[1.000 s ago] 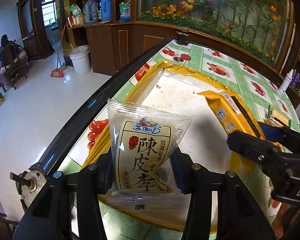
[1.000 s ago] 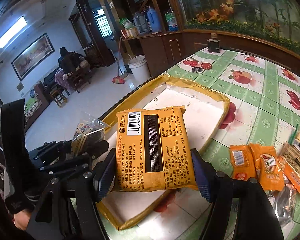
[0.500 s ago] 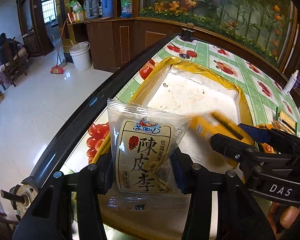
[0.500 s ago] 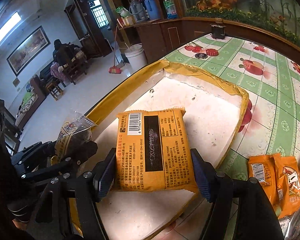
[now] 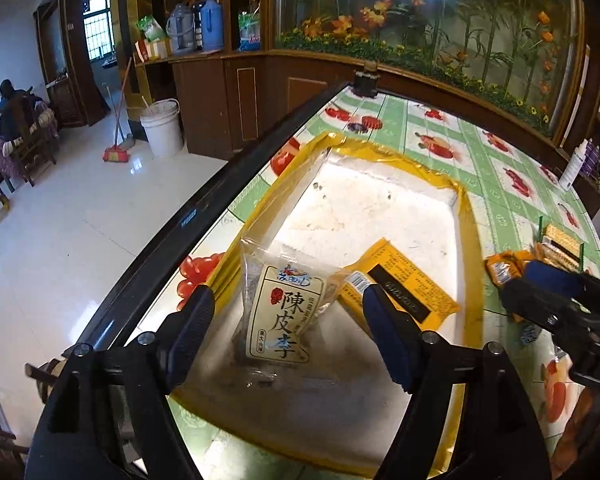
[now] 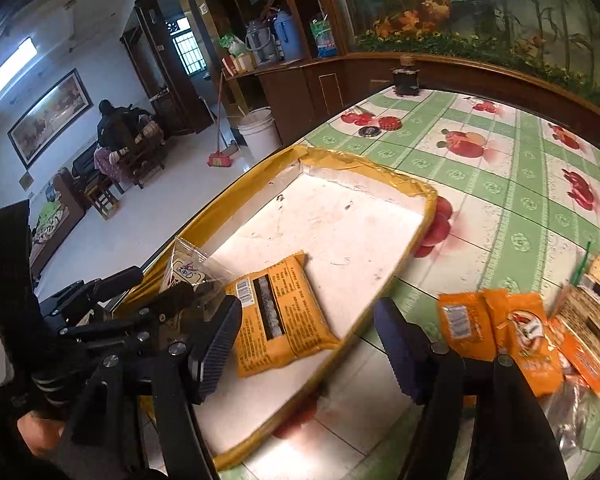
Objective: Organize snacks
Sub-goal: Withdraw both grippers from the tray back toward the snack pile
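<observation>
In the yellow-rimmed tray (image 5: 466, 240), 2 packets now lie that a second ago you were holding above it. Your left gripper (image 5: 288, 320) is spreading its jaws, and the clear plum packet (image 5: 278, 316) sits loose between them, no pad pressing it. Your right gripper (image 6: 308, 344) stands open and empty; the yellow packet (image 6: 276, 316) it carried rests flat on the tray floor just beside the plum one. Both drops look finished, so the orange packets (image 6: 500, 328) on the tablecloth (image 6: 500, 184) seem next.
</observation>
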### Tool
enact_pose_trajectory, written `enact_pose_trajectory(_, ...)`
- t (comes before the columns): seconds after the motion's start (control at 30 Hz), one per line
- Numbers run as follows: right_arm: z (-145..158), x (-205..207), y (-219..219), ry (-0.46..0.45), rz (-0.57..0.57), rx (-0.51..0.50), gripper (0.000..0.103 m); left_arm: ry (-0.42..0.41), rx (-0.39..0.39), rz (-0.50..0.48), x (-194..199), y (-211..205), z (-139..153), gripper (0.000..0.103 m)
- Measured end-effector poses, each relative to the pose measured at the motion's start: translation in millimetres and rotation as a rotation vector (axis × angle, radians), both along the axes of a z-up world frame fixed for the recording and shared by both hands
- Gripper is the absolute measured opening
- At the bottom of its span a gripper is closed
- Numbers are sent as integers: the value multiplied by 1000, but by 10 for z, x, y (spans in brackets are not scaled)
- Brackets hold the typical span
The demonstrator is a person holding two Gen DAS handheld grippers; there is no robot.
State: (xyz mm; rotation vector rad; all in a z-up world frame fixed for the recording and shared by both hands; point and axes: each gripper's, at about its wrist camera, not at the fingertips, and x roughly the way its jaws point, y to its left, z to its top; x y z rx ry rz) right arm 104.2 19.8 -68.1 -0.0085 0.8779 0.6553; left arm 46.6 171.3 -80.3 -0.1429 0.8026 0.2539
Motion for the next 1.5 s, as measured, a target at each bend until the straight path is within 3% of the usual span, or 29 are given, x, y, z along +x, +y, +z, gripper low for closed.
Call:
enact_pose_trajectory(0.3,90,-388,-1145,-33,-186,13,73,-45,-1,-76,-164,-391,235,82)
enact_pose_trajectory(0.63,-78,-665,-2186,12,-374,9,73,7,-30,-244,-117,-1188,157,82)
enact_pose_trajectory(0.97,-179,-764,-2492,18,-400,1,73,98,-44,-358,-30,-1749,-122,82)
enact_pose_trajectory(1.5,-268,-730,-2820,43,-463,22,73,142,-13,-419,138,-2002,-261,81)
